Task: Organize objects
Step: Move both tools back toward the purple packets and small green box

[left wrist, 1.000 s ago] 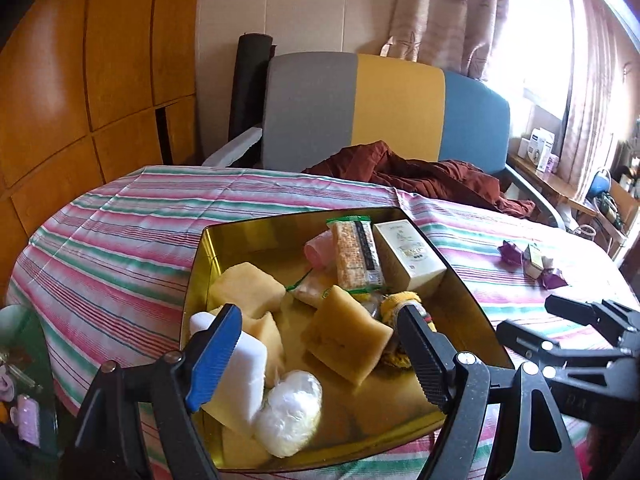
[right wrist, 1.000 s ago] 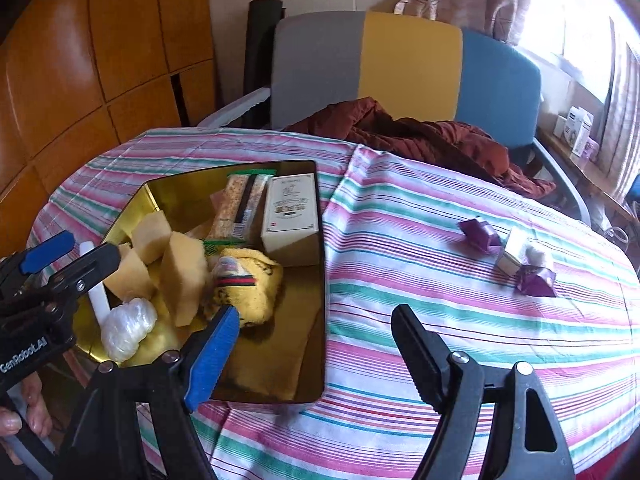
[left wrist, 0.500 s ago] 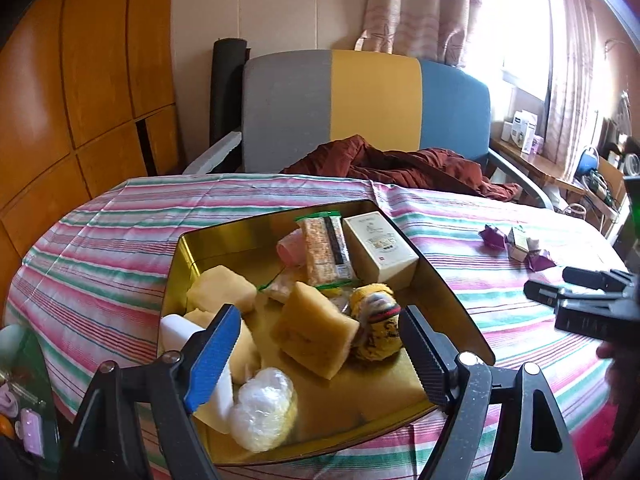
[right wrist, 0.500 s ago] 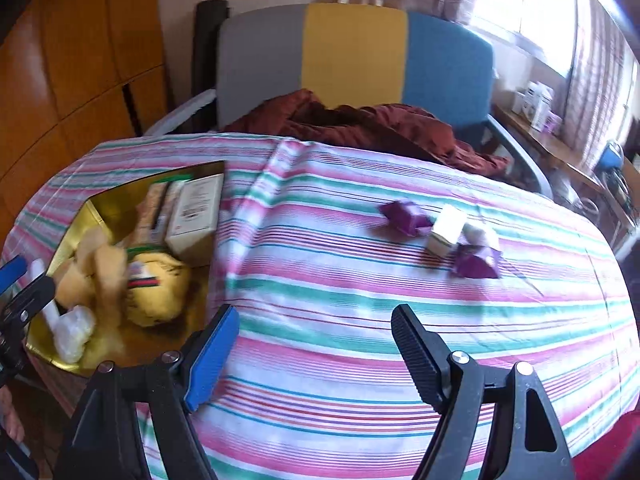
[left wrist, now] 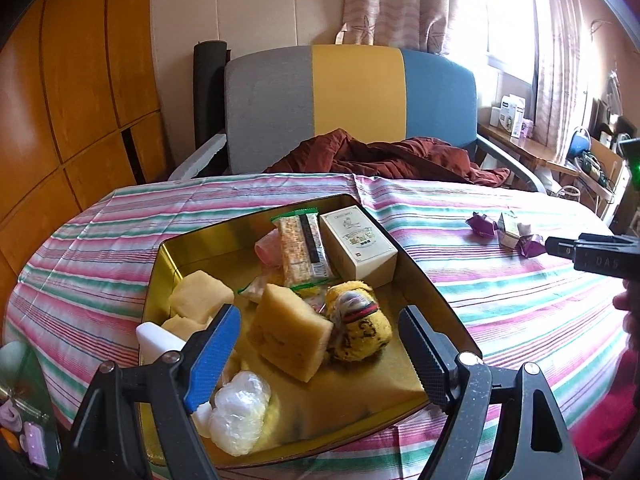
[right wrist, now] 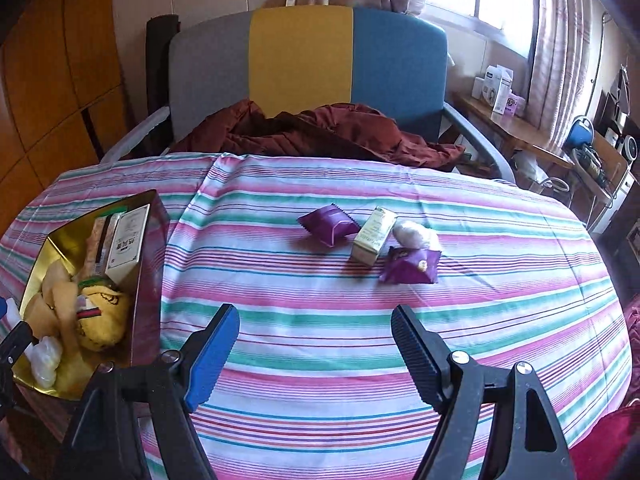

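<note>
Both grippers stood with jaws apart and nothing between them: the left gripper [left wrist: 320, 354] hung over the near end of the gold tin [left wrist: 416, 276], the right gripper [right wrist: 316, 350] over bare striped cloth [right wrist: 320, 320] short of the loose items. Those lay together toward the table's far right: two purple packets [right wrist: 328, 225] [right wrist: 410, 266], a small carton [right wrist: 374, 235] and a white wad [right wrist: 414, 235], packed so closely that closing on one would likely nudge a neighbour. The packets looked slick and pillow-shaped, apt to squirt from the ribbed pads; the wad seemed soft and crushable. The cloth was loose and creased, so a low pass could snag and drag it. The tin, at the table's left edge, was smooth, hard-walled and already crowded with spongy yellow blocks [left wrist: 290, 338], a plush toy [left wrist: 358, 330], a box [left wrist: 360, 246] and a wrapped bar [left wrist: 302, 250]; more could spill over.
</note>
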{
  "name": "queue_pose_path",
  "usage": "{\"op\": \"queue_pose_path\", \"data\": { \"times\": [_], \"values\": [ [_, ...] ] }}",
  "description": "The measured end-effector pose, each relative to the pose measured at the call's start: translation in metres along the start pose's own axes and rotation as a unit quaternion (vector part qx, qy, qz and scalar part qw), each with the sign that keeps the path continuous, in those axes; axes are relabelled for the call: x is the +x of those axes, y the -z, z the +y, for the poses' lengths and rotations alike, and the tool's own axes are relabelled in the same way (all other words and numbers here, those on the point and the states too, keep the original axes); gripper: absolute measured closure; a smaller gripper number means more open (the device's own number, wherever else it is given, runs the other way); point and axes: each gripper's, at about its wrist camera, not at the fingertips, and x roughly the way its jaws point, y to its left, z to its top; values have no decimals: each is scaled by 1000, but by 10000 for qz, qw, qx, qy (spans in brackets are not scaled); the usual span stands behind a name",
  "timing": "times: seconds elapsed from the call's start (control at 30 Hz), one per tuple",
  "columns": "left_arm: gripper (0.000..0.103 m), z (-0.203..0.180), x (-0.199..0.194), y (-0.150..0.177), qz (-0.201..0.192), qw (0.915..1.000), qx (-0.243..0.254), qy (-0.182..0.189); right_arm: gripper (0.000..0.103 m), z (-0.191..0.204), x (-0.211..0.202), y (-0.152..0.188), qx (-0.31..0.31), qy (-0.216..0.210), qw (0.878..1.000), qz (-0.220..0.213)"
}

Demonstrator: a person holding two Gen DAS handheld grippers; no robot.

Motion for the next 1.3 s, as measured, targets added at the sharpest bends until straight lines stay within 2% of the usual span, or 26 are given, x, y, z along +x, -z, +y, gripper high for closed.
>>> {"op": "queue_pose_path", "data": {
  "times": [0.47, 0.67, 0.8, 1.0, 1.3],
  "values": [
    [21, -22, 9, -14, 42, 9996, 269, 105, 23, -65, 27, -43, 201, 524, 9984, -98],
    [21, -37, 22, -21, 153, 9987, 471, 154, 23, -113, 56, -36, 724, 742, 9946, 41],
    [21, -52, 34, -31, 243, 9976, 607, 247, 23, -147, 72, -24, 1458, 810, 9851, 414],
    [21, -84, 58, -44, 483, 9950, 688, 548, 23, -182, 77, -11, 2303, 582, 9688, 703],
    [21, -140, 93, -63, 716, 9876, 1043, 925, 23, -184, 82, -7, 2440, 409, 9643, 945]
  ]
}}
